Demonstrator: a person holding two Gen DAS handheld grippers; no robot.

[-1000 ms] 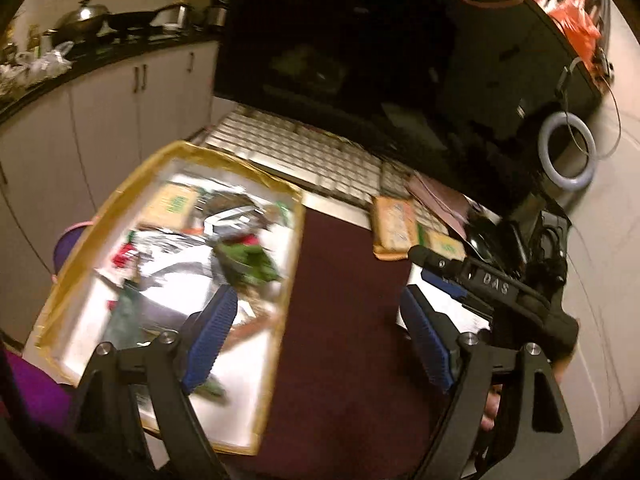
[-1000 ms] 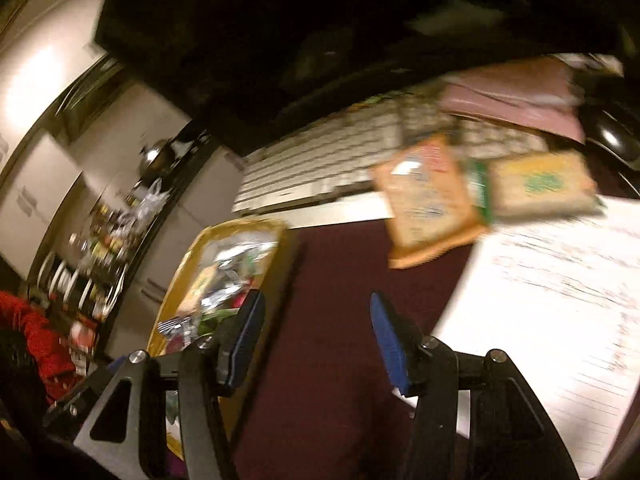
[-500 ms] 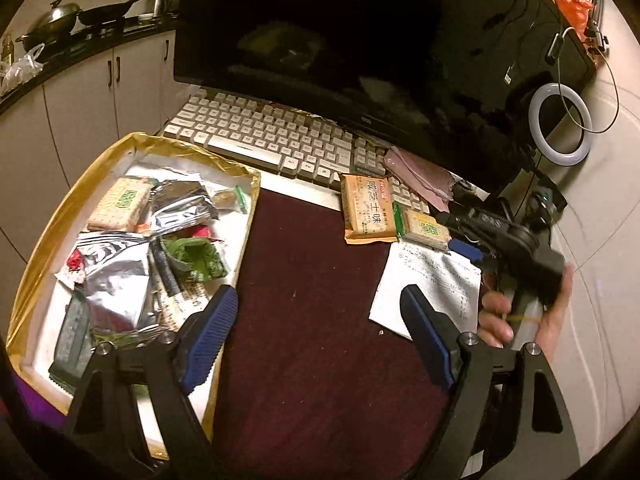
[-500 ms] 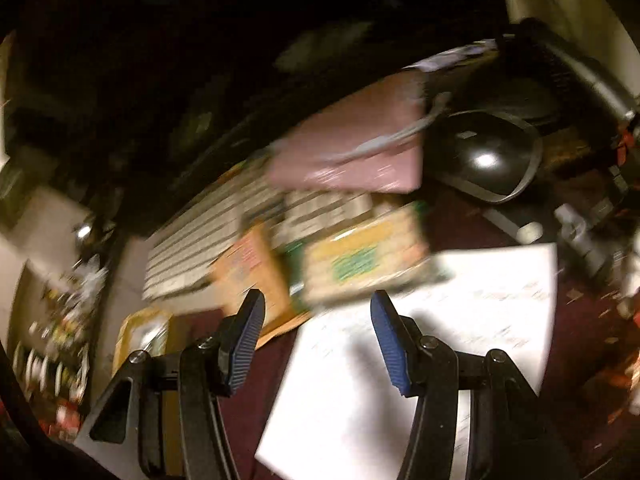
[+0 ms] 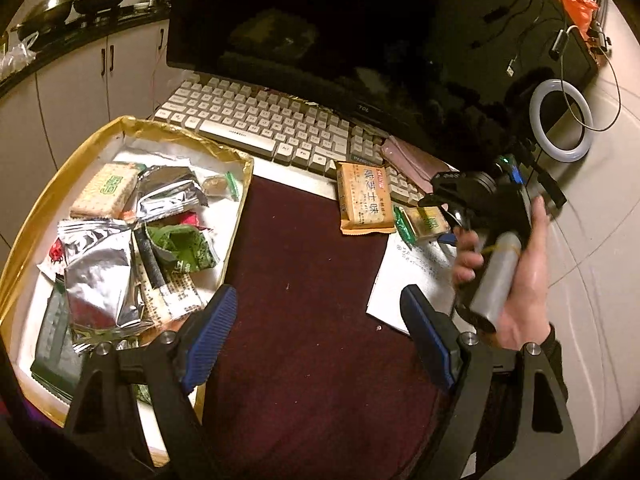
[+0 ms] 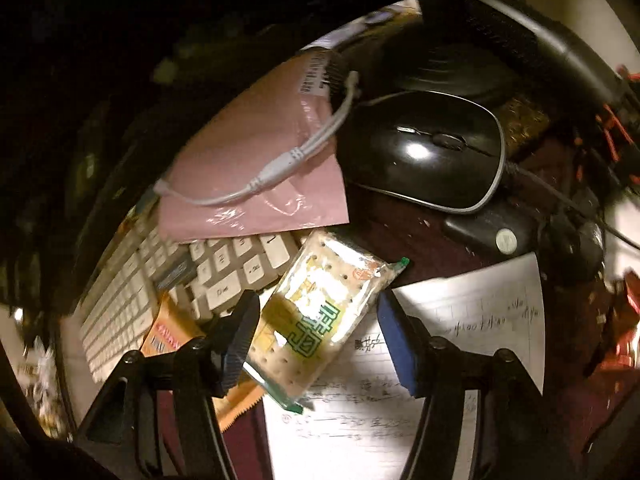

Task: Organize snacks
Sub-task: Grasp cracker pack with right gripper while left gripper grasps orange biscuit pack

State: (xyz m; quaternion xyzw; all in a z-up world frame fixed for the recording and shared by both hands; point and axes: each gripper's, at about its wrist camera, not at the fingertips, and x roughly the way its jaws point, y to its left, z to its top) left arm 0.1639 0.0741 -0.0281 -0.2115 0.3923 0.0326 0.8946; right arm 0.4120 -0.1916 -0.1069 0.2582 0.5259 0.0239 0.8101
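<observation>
Straddling the cracker packet (image 6: 316, 320) now, the right gripper (image 6: 318, 338) has its blue pads spread apart, one on each side of the clear wrapper, and whether either pad touches it I can't tell. That packet, with green characters on its face, lies partly on a handwritten sheet of paper (image 6: 472, 320) and partly against the near edge of the white keyboard (image 6: 224, 272). Just left of the packet, an orange snack packet (image 6: 168, 332) peeks out beneath the left finger. Beyond the packet, a pink plastic pouch (image 6: 256, 168) rests over the keyboard's end with a white cable (image 6: 280, 168) draped across it, and a black mouse (image 6: 428, 152) sits right of the pouch.

Over on the left wrist view, the left gripper (image 5: 318, 334) hangs with jaws wide apart, gripping nothing, above the dark red counter mat (image 5: 304, 280). Left of the mat sits a gold-rimmed box (image 5: 240, 184) heaped with snacks: another cracker packet (image 5: 106, 190), silver foil bags (image 5: 100, 284) and a green wrapper (image 5: 182, 246). Across the mat, the orange snack packet (image 5: 364, 200) leans on the keyboard (image 5: 260, 120), and the person's right hand (image 5: 516, 264) grips the other tool's handle just beside the small cracker packet (image 5: 426, 220). A dark monitor (image 5: 360, 32) stands behind the keyboard.
</observation>
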